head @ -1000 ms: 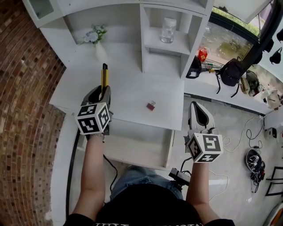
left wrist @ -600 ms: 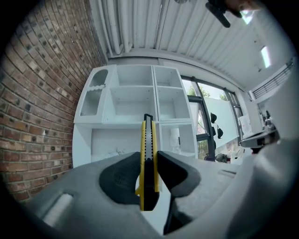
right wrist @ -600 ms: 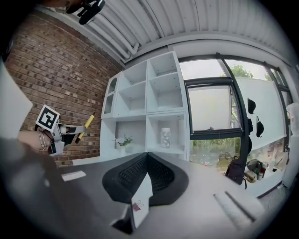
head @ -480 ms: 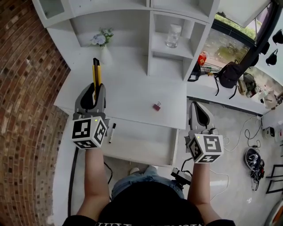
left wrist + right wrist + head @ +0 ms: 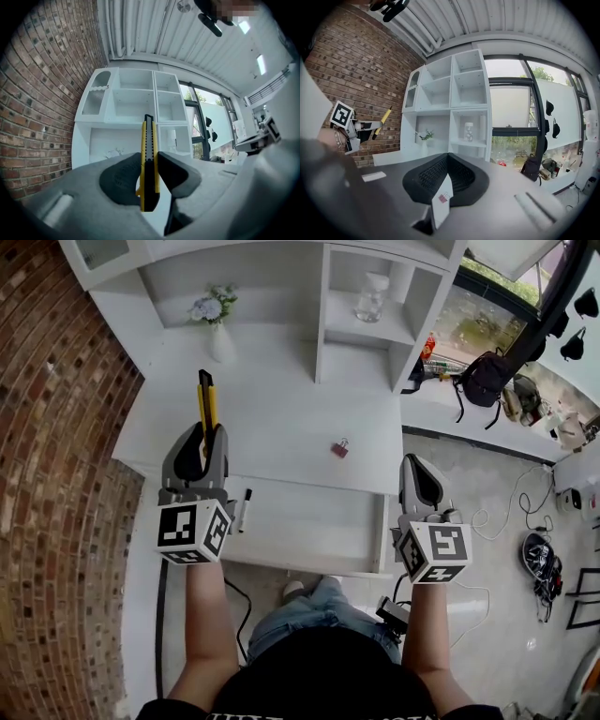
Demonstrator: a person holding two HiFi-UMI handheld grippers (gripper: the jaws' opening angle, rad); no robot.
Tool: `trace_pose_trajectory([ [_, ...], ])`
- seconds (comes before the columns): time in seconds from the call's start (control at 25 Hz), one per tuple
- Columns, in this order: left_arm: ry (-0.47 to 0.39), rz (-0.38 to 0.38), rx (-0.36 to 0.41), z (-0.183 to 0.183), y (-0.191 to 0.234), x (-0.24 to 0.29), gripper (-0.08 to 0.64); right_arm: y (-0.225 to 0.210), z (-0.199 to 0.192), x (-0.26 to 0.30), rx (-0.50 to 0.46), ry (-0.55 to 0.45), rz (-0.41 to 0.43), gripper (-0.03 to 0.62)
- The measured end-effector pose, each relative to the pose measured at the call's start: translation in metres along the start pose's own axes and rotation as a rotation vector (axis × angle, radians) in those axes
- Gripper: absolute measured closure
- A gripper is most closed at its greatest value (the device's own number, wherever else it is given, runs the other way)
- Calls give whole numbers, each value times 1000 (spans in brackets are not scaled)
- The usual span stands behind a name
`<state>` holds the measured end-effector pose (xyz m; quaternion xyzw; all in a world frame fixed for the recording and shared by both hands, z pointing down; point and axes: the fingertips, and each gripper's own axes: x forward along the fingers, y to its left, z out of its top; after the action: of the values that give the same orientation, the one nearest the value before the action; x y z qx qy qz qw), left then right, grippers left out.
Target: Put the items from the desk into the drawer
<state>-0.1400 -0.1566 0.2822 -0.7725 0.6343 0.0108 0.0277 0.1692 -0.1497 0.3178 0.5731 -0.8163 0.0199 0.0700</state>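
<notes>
White table (image 5: 281, 432) | left gripper (image 5: 203, 435) jaws clamp utility knife (image 5: 205, 395) | right gripper (image 5: 419, 470) jaws closed, empty | next: lower knife into open drawer (image 5: 309, 526)

You hold a yellow-and-black plastic utility knife (image 5: 206, 395) in the left tool (image 5: 204, 432); right of it, a small red binder clip (image 5: 340, 447).
</notes>
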Motion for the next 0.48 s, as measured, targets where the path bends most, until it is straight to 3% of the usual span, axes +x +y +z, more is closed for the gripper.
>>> trace_pose_trajectory([
  [0.48, 206, -94, -101, -108, -16, -18, 446, 33, -69, -13, 14, 169, 8, 581],
])
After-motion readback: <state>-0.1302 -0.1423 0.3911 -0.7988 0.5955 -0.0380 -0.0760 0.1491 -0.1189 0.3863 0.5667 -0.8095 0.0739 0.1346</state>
